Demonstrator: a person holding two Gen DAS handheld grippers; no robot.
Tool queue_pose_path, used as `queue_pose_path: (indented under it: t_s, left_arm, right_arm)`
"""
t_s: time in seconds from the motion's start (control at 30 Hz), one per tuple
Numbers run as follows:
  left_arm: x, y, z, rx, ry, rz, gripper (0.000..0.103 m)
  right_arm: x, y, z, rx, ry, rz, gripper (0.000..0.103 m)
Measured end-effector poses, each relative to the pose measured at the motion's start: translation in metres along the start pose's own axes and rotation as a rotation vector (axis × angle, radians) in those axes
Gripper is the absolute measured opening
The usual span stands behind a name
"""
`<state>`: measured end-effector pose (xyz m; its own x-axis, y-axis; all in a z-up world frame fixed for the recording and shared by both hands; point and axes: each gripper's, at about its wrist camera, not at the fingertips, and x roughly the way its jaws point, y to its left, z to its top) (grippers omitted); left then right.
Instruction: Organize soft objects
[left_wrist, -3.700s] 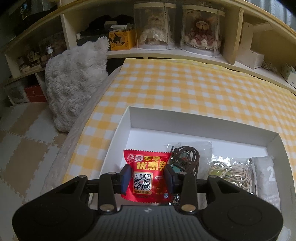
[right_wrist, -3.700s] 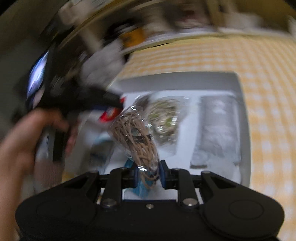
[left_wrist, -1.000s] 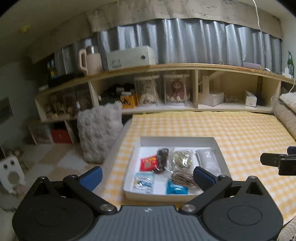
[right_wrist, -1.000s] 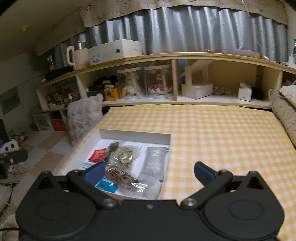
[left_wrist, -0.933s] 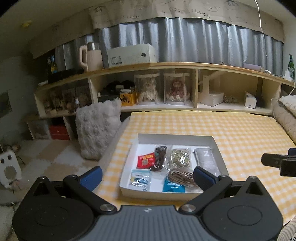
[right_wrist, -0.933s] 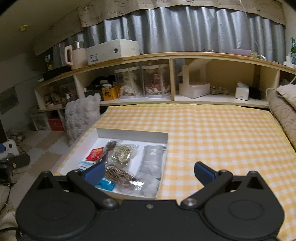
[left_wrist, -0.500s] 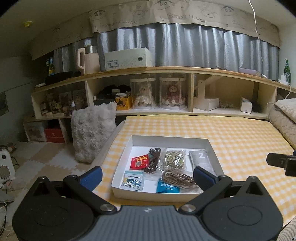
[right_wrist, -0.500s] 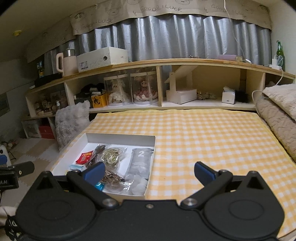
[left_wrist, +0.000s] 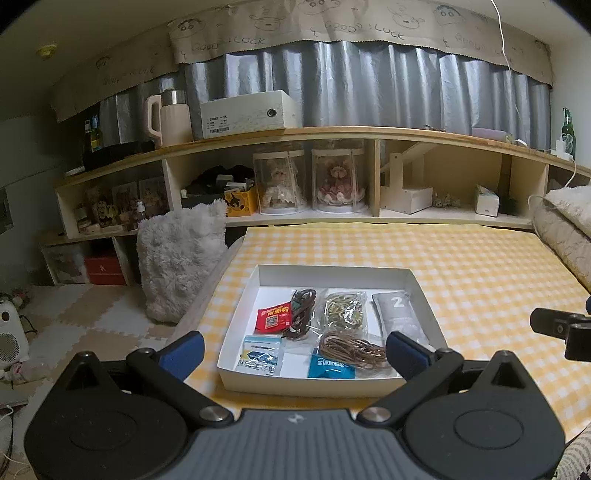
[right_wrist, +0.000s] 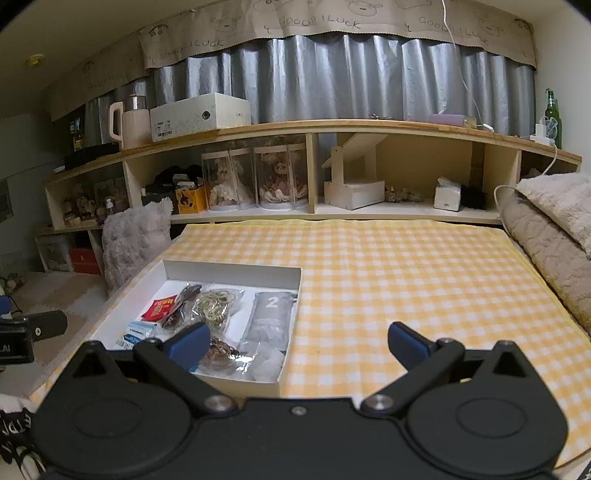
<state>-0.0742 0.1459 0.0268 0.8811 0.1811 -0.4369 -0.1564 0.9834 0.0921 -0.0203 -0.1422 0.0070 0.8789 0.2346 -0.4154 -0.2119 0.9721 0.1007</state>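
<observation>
A white tray (left_wrist: 334, 272) lies on the yellow checked bed cover. In it lie a red packet (left_wrist: 273, 317), a dark cord bundle (left_wrist: 301, 310), a bag of pale bands (left_wrist: 344, 312), a bag of brown bands (left_wrist: 351, 349), a grey pouch marked 2 (left_wrist: 397, 312), a blue packet (left_wrist: 330, 367) and a white-blue packet (left_wrist: 260, 356). My left gripper (left_wrist: 293, 352) is open and empty, held back before the tray's near edge. My right gripper (right_wrist: 299, 341) is open and empty, to the right of the tray (right_wrist: 232, 271). The grey pouch (right_wrist: 271, 314) and red packet (right_wrist: 159, 307) show there too.
A fluffy grey cushion (left_wrist: 181, 258) leans at the bed's left edge. Wooden shelves (left_wrist: 332, 133) with two doll cases (left_wrist: 308, 181) run behind the bed. A folded beige blanket (right_wrist: 554, 229) lies at the right. A small white heater (left_wrist: 11, 332) stands on the floor mats.
Both grippers let go of their packets into the tray, opened wide and drew back and up from it. In the last half second the views barely shift.
</observation>
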Motion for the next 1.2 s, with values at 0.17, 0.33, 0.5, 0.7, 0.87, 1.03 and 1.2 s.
queue_pose_path:
  t_s: [0.17,0.33,0.5,0.7,0.87,1.03,1.2]
  left_arm:
    - [-0.0002,0.0003,-0.0004,-0.002,0.003,-0.002,0.103]
    - [-0.0006,-0.0009,-0.0007,-0.002,0.005,0.001,0.103]
    - [-0.0006,-0.0014,-0.0007,-0.001,0.005,0.0,0.103]
    - [0.0,-0.0006,-0.002,-0.001,0.007,-0.002,0.103]
    - [0.0003,-0.0006,-0.0021,-0.001,0.007,-0.003,0.103]
    - [0.001,-0.0009,-0.0025,-0.001,0.008,-0.004,0.103]
    - [0.0008,-0.0013,-0.0029,-0.001,0.008,-0.003,0.103]
  right_arm:
    - [-0.0002,-0.0018,-0.001,0.004,-0.001,0.0,0.103]
    - [-0.0003,-0.0042,-0.0017,0.008,-0.001,-0.003,0.103]
    - [-0.0003,-0.0045,-0.0017,0.007,-0.001,-0.003,0.103]
    - [-0.0007,-0.0045,-0.0016,0.008,-0.001,-0.003,0.103]
    - [-0.0008,-0.0049,-0.0016,0.008,-0.001,-0.002,0.103]
    - [-0.0009,-0.0048,-0.0015,0.007,-0.001,-0.002,0.103]
    - [-0.0009,-0.0052,-0.0015,0.007,-0.001,-0.002,0.103]
